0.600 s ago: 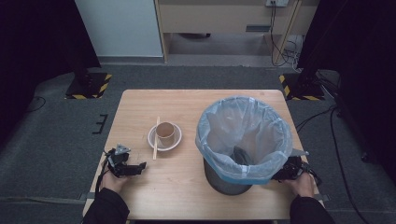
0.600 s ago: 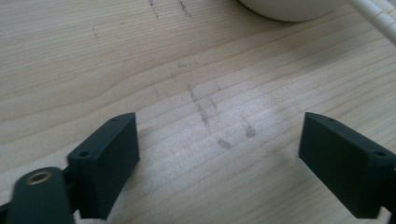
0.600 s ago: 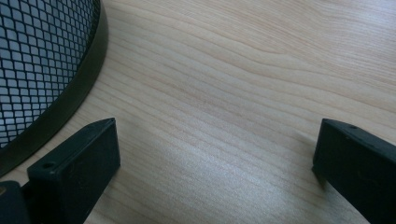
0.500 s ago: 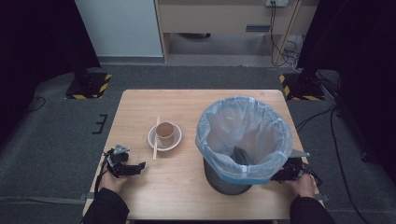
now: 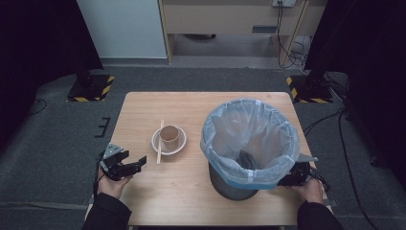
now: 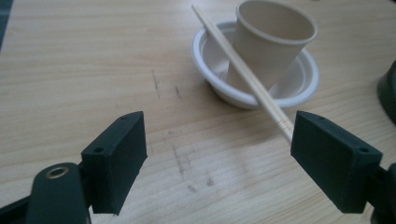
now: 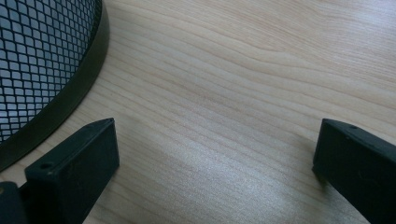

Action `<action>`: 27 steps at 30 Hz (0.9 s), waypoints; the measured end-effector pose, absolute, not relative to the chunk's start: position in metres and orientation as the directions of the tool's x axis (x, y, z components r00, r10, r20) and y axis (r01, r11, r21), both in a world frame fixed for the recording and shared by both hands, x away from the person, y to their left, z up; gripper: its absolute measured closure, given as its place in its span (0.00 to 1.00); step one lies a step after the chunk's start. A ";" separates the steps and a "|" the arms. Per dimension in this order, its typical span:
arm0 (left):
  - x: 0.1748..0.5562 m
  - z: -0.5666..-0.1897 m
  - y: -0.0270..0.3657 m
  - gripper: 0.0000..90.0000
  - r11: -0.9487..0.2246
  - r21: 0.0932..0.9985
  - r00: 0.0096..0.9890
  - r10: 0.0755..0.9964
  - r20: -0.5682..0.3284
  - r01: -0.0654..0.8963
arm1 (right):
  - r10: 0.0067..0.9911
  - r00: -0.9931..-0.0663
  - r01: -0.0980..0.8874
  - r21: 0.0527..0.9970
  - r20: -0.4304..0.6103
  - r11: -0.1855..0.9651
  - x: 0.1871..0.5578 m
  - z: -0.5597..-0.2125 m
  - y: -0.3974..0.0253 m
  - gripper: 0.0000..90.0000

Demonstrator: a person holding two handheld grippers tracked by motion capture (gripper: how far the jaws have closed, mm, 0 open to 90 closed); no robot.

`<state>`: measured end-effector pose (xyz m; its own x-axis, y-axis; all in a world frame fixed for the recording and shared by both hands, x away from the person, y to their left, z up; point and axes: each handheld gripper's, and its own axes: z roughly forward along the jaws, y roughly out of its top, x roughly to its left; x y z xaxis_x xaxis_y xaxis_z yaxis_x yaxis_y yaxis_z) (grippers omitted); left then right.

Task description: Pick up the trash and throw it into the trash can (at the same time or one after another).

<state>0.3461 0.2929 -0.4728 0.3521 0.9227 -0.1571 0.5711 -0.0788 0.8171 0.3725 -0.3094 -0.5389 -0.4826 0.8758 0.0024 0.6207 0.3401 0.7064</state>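
Left gripper (image 5: 136, 163): jaws wide apart, unmoved, facing pale wooden chopsticks (image 6: 243, 74) on white plastic bowl (image 6: 299, 86).
Right gripper (image 7: 217, 172): jaws apart, unchanged, beside black mesh bin (image 7: 42, 60).

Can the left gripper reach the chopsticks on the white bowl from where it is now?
Probably yes. The left gripper is open and faces the chopsticks, whose near end lies close to one jaw. Only bare table lies between them.

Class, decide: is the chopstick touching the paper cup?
Touching. In the left gripper view the chopstick lies across the bowl rim and leans against the paper cup.
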 end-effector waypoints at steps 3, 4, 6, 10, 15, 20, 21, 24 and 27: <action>0.343 -0.461 0.291 0.20 -0.059 0.845 0.354 0.922 -0.158 0.531 | 0.877 -0.481 0.622 0.706 0.005 0.337 0.372 -0.539 -0.309 0.00; 0.342 -0.459 0.291 0.20 -0.054 0.852 0.355 0.921 -0.159 0.522 | 0.877 -0.481 0.622 0.707 0.005 0.337 0.372 -0.539 -0.309 0.00; 0.341 -0.454 0.290 0.19 -0.047 0.865 0.356 0.922 -0.156 0.500 | 0.878 -0.478 0.623 0.707 0.007 0.334 0.372 -0.539 -0.309 0.00; 0.339 -0.447 0.288 0.18 -0.035 0.878 0.360 0.919 -0.159 0.477 | 0.878 -0.478 0.624 0.706 0.007 0.334 0.372 -0.539 -0.309 0.00; 0.337 -0.436 0.283 0.18 -0.029 0.895 0.372 0.915 -0.156 0.446 | 0.880 -0.475 0.624 0.708 0.008 0.331 0.372 -0.539 -0.309 0.00; 0.334 -0.422 0.276 0.18 -0.043 0.914 0.397 0.908 -0.132 0.403 | 0.881 -0.473 0.625 0.708 0.007 0.329 0.372 -0.539 -0.308 0.00; 0.334 -0.420 0.275 0.18 -0.042 0.917 0.401 0.906 -0.132 0.396 | 0.881 -0.472 0.625 0.708 0.007 0.329 0.371 -0.539 -0.308 0.00; 0.334 -0.414 0.270 0.18 -0.054 0.921 0.413 0.903 -0.120 0.386 | 0.882 -0.470 0.626 0.708 0.008 0.327 0.371 -0.539 -0.308 0.00; 0.335 -0.408 0.265 0.18 -0.062 0.925 0.424 0.899 -0.112 0.375 | 0.883 -0.469 0.626 0.708 0.007 0.327 0.371 -0.539 -0.308 0.00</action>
<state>0.3346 0.2646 -0.4080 0.4240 0.8987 -0.1117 0.3748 -0.0619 0.9250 0.3710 -0.3082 -0.5391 -0.4692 0.8830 0.0065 0.6259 0.3273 0.7079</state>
